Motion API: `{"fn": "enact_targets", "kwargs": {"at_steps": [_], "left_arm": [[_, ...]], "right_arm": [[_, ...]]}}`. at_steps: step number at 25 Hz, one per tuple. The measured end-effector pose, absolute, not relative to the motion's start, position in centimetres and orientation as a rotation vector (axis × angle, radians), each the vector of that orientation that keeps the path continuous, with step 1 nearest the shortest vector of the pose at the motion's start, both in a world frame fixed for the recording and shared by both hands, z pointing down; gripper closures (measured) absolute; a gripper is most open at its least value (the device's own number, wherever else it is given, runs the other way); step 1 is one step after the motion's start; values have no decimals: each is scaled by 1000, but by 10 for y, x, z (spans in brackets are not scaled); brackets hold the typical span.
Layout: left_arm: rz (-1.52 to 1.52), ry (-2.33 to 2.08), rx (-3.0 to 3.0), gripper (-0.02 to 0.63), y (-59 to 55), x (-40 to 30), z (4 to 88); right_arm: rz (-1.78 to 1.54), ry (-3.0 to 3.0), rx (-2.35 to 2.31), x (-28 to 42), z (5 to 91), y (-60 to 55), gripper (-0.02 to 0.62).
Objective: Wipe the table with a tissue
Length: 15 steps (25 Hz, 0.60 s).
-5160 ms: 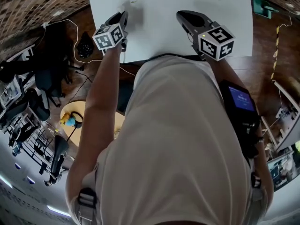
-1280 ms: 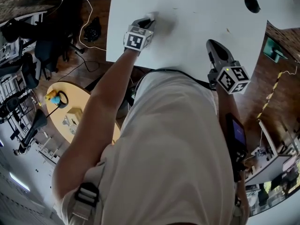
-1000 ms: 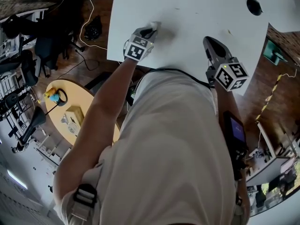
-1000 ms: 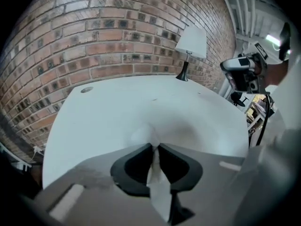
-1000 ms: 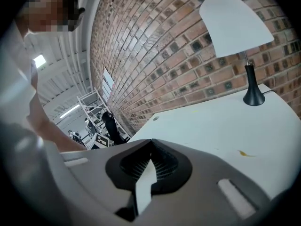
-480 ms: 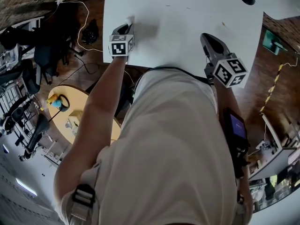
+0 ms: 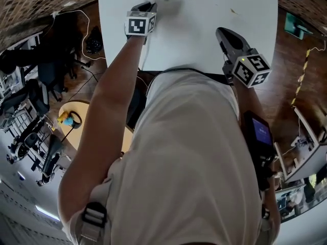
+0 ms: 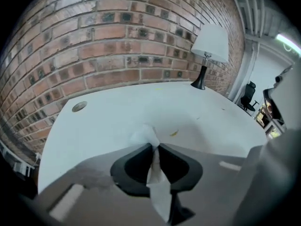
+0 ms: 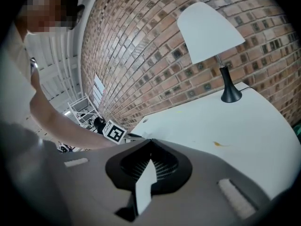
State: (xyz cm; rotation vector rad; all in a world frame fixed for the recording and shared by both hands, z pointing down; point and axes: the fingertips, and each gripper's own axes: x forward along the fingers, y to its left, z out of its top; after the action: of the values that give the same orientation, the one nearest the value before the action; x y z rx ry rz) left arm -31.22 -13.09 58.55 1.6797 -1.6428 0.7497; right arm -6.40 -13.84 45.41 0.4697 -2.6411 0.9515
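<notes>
In the left gripper view a white tissue (image 8: 145,136) is pinched between the jaws of my left gripper (image 8: 154,146), its wad pressed onto the white table (image 8: 113,117) just beyond the tips. The head view shows that left gripper (image 7: 149,5) far out over the table (image 7: 194,29), not far from its left edge. My right gripper (image 7: 220,32) hovers over the table's near right part, jaws together with nothing in them; in its own view the right gripper (image 9: 150,141) has its tips touching.
A white-shaded lamp (image 8: 209,46) on a black foot stands at the far side by the brick wall. A round cable hole (image 8: 79,106) and a small yellow crumb (image 8: 174,133) mark the tabletop. A round wooden side table (image 7: 76,131) and cables lie on the floor to the left.
My left gripper slid the tissue toward the table's left edge, then pushed it farther away from the person. The right gripper stayed roughly where it was.
</notes>
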Motion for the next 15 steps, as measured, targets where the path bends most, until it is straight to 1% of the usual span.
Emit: {"fn": "enact_targets", "kwargs": {"at_steps": [8, 15], "left_arm": [[810, -1591, 1742, 558, -150, -288, 592], [889, -1419, 1923, 558, -179, -213, 594]], "right_arm": [[984, -2622, 541, -36, 465, -143, 588], [981, -2631, 566, -27, 463, -147, 588]]}}
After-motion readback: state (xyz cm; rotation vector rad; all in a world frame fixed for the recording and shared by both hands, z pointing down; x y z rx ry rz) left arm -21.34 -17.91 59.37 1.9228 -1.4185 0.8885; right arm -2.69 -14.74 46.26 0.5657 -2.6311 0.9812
